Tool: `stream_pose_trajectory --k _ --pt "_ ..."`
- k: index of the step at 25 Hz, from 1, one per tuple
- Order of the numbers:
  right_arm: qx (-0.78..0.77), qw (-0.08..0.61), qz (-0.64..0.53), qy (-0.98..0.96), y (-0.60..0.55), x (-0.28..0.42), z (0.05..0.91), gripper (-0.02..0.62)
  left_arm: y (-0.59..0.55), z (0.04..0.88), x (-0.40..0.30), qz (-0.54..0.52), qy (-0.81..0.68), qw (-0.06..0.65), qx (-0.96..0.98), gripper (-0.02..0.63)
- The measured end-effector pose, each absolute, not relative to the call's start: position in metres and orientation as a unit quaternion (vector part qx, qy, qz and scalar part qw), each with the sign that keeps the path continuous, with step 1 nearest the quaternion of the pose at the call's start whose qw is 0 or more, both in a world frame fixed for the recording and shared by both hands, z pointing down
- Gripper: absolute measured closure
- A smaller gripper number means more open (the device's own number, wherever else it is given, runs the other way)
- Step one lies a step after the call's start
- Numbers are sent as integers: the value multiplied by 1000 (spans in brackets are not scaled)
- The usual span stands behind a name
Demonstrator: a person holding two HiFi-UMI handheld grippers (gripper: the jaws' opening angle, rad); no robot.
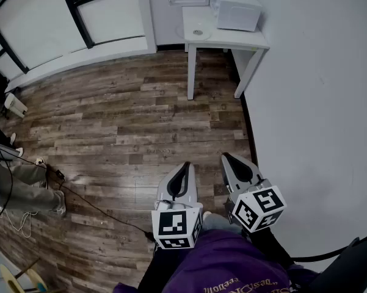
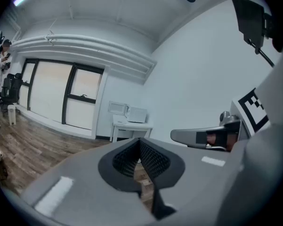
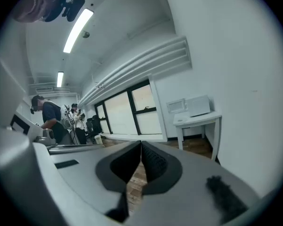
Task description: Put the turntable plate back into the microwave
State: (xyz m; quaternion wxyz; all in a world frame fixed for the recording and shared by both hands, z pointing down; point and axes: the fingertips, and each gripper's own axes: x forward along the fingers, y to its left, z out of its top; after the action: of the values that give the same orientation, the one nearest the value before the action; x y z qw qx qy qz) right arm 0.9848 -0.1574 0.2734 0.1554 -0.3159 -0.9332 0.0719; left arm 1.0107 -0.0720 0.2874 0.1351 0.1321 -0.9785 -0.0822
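Though microwave [image 1: 238,14] distant, left gripper [image 1: 184,165], right gripper [image 1: 226,157] closed

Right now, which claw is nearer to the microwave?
Right, narrowly. The right claw is far across the floor from the microwave, roughly in line with it; the left claw is alongside, further left and slightly farther back. Both shut, empty.

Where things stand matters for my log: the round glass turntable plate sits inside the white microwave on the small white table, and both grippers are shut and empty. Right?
The head view shows the round glass turntable plate lying on the small white table beside the white microwave, not inside it. The left gripper and right gripper are indeed shut and empty.
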Motion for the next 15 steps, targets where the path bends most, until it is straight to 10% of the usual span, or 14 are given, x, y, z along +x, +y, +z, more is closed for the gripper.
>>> stream_pose_trajectory --k 15 --pt "-327 165 79 -927 -126 902 298 584 -51 320 942 -105 -969 157 158 601"
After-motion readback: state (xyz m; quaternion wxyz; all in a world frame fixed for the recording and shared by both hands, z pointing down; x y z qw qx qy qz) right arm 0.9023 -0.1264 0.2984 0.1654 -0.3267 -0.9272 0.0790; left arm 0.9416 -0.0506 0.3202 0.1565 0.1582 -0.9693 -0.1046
